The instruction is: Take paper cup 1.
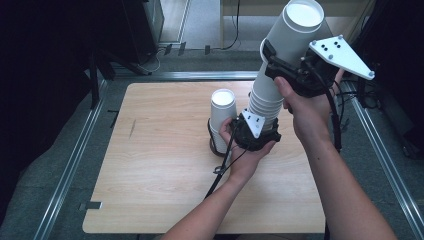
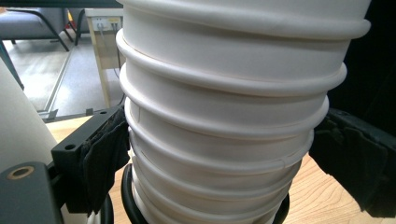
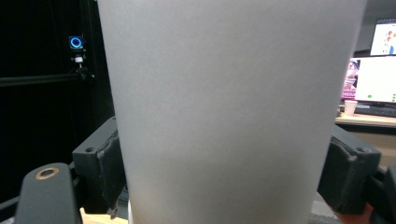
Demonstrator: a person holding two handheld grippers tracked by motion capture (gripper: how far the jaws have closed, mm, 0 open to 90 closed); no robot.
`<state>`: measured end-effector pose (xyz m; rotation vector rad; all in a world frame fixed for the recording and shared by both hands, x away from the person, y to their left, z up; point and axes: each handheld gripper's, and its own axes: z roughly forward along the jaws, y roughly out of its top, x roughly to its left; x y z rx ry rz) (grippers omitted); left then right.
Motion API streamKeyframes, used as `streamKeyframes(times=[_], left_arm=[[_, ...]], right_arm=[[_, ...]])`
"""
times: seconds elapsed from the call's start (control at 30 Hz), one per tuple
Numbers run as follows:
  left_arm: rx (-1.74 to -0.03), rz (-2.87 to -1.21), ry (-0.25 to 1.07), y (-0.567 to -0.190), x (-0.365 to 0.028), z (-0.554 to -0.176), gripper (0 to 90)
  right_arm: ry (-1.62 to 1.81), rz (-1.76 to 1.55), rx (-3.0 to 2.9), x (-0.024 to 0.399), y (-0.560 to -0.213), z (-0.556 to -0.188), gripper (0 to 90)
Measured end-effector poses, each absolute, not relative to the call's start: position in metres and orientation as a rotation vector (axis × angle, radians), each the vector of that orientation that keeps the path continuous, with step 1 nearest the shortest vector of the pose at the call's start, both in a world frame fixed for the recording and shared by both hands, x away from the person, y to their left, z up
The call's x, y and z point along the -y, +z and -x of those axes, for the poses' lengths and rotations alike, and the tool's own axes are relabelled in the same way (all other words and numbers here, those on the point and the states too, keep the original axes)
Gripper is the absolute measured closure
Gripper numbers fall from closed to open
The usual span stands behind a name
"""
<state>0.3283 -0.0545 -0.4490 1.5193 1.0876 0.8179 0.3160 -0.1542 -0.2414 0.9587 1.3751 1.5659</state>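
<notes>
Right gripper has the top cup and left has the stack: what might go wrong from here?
1. The right gripper squeezes the top cup at its thin wall; it may crush or slip.
2. Nested rims look tight, so extra cups could lift off the stack together.
3. The leaning stack, held low by the left gripper, might knock the lone cup.

Stack (image 1: 270,92) of white paper cups, upside down, nested, rolled rims showing as rings down low (image 2: 229,140). Leans up and to the right over the table's far half. Top cup (image 1: 295,30) plain, matte white, base up, partly raised off the rest. Second short stack (image 1: 222,117) upright, just left, on the table.
</notes>
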Motion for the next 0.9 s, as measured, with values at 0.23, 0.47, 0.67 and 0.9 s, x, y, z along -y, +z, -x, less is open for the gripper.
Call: streamKeyframes(times=[0.23,0.47,0.67,0.9], left_arm=[[-1.087,-1.525,0.817,-0.449,0.054,-0.328,6.3],[-1.088,-1.532,0.814,-0.449,0.054,-0.328,6.3],[-1.089,-1.533,0.815,-0.449,0.054,-0.328,6.3],[-1.083,-1.545,0.816,-0.449,0.054,-0.328,6.3]], right_arm=[[1.592,-0.947,-1.379,0.163,-0.237,-0.295,16.9],[1.589,-0.947,-1.393,0.175,-0.245,-0.278,17.0],[1.593,-0.95,-1.399,0.185,-0.254,-0.269,17.0],[1.59,-0.969,-1.414,0.196,-0.269,-0.258,17.0]])
